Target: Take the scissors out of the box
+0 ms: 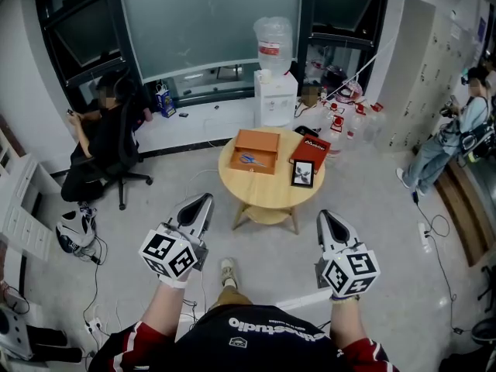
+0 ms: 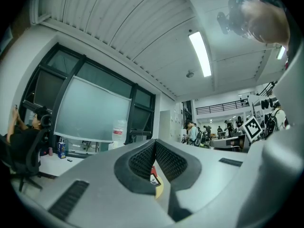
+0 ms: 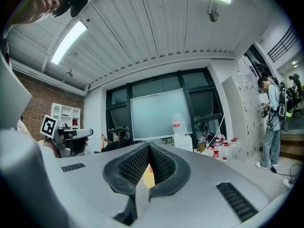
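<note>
An open orange box point(image 1: 260, 140) lies on the left part of a round wooden table point(image 1: 263, 191) some way ahead of me in the head view. Blue-handled scissors point(image 1: 250, 160) rest inside it. My left gripper point(image 1: 200, 205) and right gripper point(image 1: 328, 222) are held low and close to my body, well short of the table, both pointing toward it. Each is shut with nothing between its jaws. In the left gripper view the left gripper point(image 2: 154, 144) has its ribbed pads meeting at the tip. The right gripper point(image 3: 148, 147) looks the same in the right gripper view.
A red box point(image 1: 311, 152) and a small framed picture point(image 1: 302, 173) share the table. Behind it stand a water dispenser point(image 1: 275, 91) and red-capped bottles point(image 1: 349, 118). A person sits in an office chair point(image 1: 108, 149) at left; another person point(image 1: 457, 134) stands at right. Cables trail across the floor.
</note>
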`<state>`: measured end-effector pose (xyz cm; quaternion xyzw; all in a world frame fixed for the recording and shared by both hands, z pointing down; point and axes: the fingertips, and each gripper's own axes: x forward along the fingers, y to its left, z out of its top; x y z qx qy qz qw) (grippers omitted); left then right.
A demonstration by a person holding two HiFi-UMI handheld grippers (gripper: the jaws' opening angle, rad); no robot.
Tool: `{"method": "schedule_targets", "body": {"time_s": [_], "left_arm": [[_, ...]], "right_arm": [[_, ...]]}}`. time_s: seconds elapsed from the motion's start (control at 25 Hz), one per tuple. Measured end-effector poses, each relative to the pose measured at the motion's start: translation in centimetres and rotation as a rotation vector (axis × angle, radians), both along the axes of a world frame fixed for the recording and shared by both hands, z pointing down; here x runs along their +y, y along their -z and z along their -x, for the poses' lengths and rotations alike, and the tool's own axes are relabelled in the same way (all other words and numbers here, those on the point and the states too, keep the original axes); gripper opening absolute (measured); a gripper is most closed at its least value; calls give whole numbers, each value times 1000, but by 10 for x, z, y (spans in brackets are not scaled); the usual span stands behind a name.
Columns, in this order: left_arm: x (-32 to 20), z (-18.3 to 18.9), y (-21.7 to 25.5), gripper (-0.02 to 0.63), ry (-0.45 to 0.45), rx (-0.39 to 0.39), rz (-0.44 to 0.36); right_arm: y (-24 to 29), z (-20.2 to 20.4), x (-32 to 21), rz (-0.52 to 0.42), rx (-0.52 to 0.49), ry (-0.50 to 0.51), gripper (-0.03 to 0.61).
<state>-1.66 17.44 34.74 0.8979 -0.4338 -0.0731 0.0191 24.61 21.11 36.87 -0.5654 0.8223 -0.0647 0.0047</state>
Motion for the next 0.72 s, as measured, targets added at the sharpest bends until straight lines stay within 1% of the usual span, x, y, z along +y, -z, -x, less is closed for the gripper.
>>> {"method": "schedule_targets", "body": {"time_s": [0.72], "left_arm": [[-6, -8, -1, 17, -10, -4, 7]], "right_arm": [[-2, -4, -3, 17, -25, 7, 20]]}}
